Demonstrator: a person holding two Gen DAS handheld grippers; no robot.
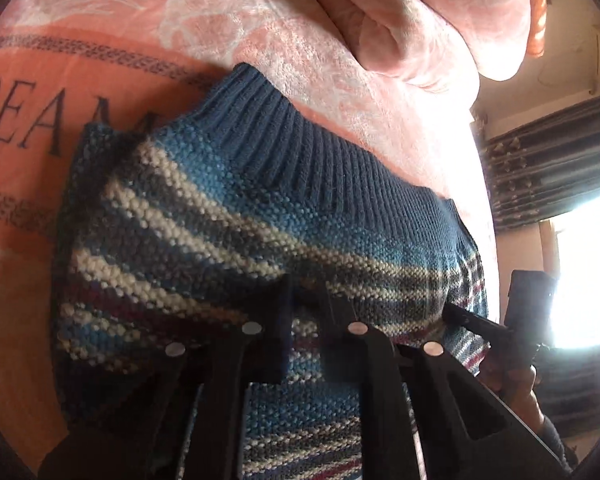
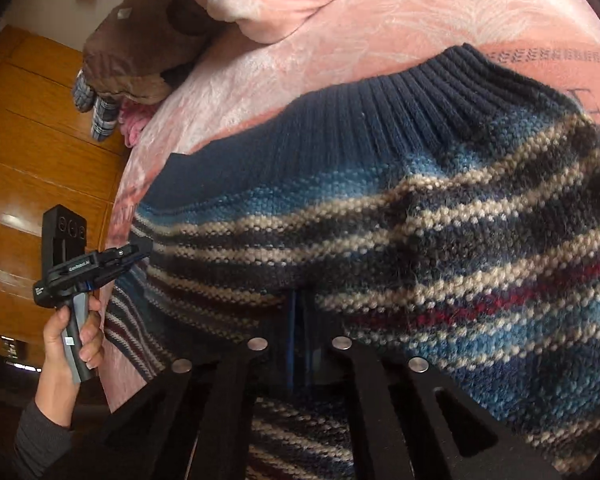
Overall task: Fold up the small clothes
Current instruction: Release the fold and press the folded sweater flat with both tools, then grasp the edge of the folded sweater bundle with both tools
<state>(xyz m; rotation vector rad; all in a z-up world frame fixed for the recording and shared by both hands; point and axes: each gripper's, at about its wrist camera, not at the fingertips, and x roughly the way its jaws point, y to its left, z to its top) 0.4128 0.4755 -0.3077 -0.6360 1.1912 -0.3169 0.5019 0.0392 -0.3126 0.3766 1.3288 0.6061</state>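
A striped knit sweater (image 1: 220, 208) in blue, cream, grey and dark red, with a ribbed navy collar, lies on a pink blanket (image 1: 100, 60). My left gripper (image 1: 308, 316) is shut on a fold of the sweater's near edge. At the right of this view my right gripper (image 1: 450, 312) pinches the same edge. In the right wrist view the sweater (image 2: 420, 220) fills the frame, and my right gripper (image 2: 300, 308) is shut on its lower edge, fingers almost together. A hand (image 2: 72, 332) holds the left gripper (image 2: 142, 250) at the sweater's left edge.
The pink blanket (image 2: 340, 40) covers a bed, and a bunched pink duvet (image 1: 420, 20) lies at the far side. A brown plush item (image 2: 140, 40) rests at the bed's far left corner. A wooden wardrobe (image 2: 40, 140) stands to the left, and a bright window (image 1: 580, 280) to the right.
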